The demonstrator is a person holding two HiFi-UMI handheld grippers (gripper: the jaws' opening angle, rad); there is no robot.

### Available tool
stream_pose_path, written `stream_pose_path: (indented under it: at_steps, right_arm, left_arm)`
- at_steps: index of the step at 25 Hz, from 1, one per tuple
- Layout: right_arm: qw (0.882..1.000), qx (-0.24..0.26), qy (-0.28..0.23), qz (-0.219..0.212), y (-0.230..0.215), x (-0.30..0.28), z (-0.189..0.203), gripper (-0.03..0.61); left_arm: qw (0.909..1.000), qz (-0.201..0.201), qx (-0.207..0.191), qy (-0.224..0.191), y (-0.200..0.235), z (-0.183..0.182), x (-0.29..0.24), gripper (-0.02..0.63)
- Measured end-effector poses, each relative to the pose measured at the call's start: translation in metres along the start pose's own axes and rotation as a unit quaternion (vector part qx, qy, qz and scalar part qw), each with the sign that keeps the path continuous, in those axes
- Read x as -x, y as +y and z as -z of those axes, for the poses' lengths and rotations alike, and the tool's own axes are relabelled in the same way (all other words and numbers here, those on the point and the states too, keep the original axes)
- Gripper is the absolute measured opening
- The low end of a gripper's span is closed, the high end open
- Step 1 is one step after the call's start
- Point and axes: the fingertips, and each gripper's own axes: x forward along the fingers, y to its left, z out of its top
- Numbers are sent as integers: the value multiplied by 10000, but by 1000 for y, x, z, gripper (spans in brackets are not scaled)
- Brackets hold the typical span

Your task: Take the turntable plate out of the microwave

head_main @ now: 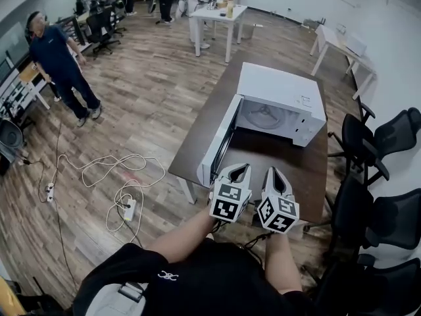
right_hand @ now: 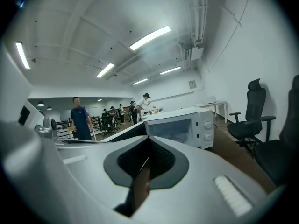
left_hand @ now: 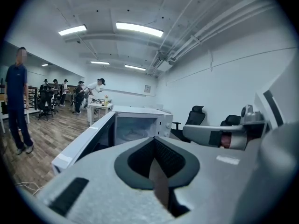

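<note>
A white microwave point(head_main: 279, 97) stands on a brown table point(head_main: 309, 170) with its door point(head_main: 219, 140) swung open to the left. The glass turntable plate point(head_main: 266, 116) lies inside the cavity. In the left gripper view the plate point(left_hand: 134, 135) shows faintly through the opening. My left gripper point(head_main: 238, 171) and right gripper point(head_main: 276, 175) hover side by side over the table's near edge, short of the microwave, both shut with nothing in them. Along its own jaws the left gripper point(left_hand: 155, 139) points at the open cavity. The right gripper point(right_hand: 148, 140) points at the microwave point(right_hand: 180, 127) front.
Black office chairs point(head_main: 375, 137) crowd the table's right side. Cables and a power strip point(head_main: 129, 208) lie on the wooden floor to the left. A person in blue point(head_main: 62, 68) stands at far left. White tables point(head_main: 217, 15) and more people are at the back.
</note>
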Motion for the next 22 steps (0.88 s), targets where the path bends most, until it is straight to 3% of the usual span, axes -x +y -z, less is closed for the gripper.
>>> stream_pose_path:
  at_steps: [12,17,22]
  right_arm:
    - [9994,-30,284,194,-33,-44,8,9]
    - [9993,-216,162,265,-56,-68,7,29]
    - [9988,-392,282,67,-76,-110,4,56]
  left_arm:
    - [9990,184,247,312,13,5,-59,9]
    - [9991,31,301,300,22,2,-82,9]
    - [9986,-237,319,345,33,-3,-104,9]
